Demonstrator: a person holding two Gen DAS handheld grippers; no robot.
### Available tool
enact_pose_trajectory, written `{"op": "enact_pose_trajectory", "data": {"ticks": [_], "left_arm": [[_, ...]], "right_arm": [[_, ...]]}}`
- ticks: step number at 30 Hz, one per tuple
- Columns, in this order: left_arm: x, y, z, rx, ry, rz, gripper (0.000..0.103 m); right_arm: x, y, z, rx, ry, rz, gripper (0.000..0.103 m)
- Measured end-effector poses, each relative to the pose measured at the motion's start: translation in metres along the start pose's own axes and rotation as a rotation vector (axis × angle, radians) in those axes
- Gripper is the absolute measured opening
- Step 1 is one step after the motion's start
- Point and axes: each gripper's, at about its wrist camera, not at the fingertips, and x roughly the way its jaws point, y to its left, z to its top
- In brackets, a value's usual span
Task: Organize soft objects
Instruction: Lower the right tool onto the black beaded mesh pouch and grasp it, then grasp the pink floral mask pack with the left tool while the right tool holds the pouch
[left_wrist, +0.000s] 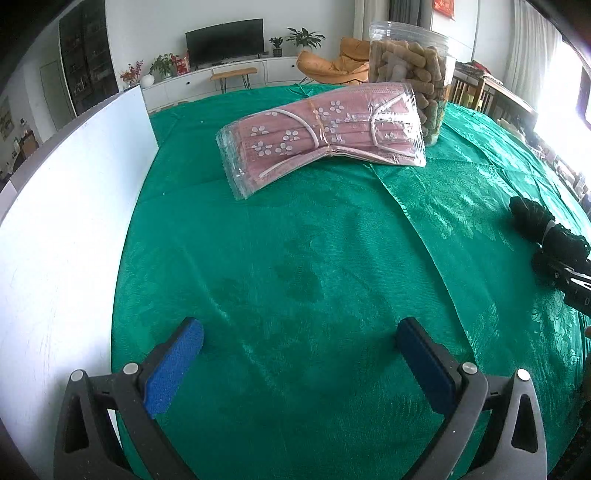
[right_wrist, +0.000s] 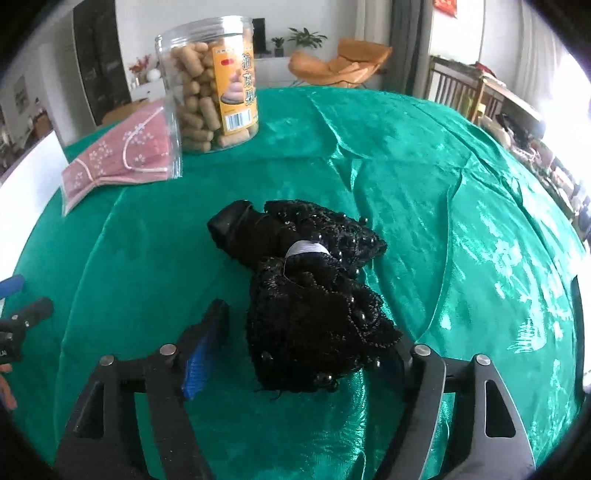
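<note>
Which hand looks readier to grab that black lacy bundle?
The right. Its tongs already stand open around the black lace bundle; the left tongs hang open over bare green cloth, off to the side.

Green damask tablecloth (left_wrist: 295, 258), pink white-flowered masks (left_wrist: 317, 136), black beaded lace bundle (right_wrist: 306, 295)

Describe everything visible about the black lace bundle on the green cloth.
The black lace bundle is soft, frilly fabric dotted with small dark beads, cinched around the middle by a pale band. It lies slumped on the green tablecloth, its near end between the spread fingers of the right gripper. The left finger stands clear of it; the right finger's contact is hidden.
</note>
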Motion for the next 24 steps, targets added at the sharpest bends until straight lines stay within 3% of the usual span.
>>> {"op": "enact_pose_trajectory", "data": {"ticks": [5, 8, 14, 18, 24], "left_arm": [[-0.001, -0.004, 0.017, 0.007, 0.143, -0.043, 0.103], [-0.024, -0.015, 0.037, 0.065, 0.134, -0.061, 0.103], [-0.056, -0.028, 0.106, 0.289, 0.122, -0.088, 0.103], [-0.031, -0.022, 0.146, 0.453, 0.129, -0.075, 0.103], [0.032, -0.039, 0.176, 0.643, 0.179, -0.15, 0.103]], "right_arm": [[0.001, 0.001, 0.0, 0.0, 0.001, 0.006, 0.079], [0.001, 0.001, 0.0, -0.001, 0.002, 0.009, 0.08], [0.001, 0.001, 0.0, -0.002, 0.002, 0.014, 0.081], [0.001, 0.001, 0.0, -0.003, 0.003, 0.014, 0.081], [0.001, 0.002, 0.0, -0.003, 0.003, 0.013, 0.081]]}}
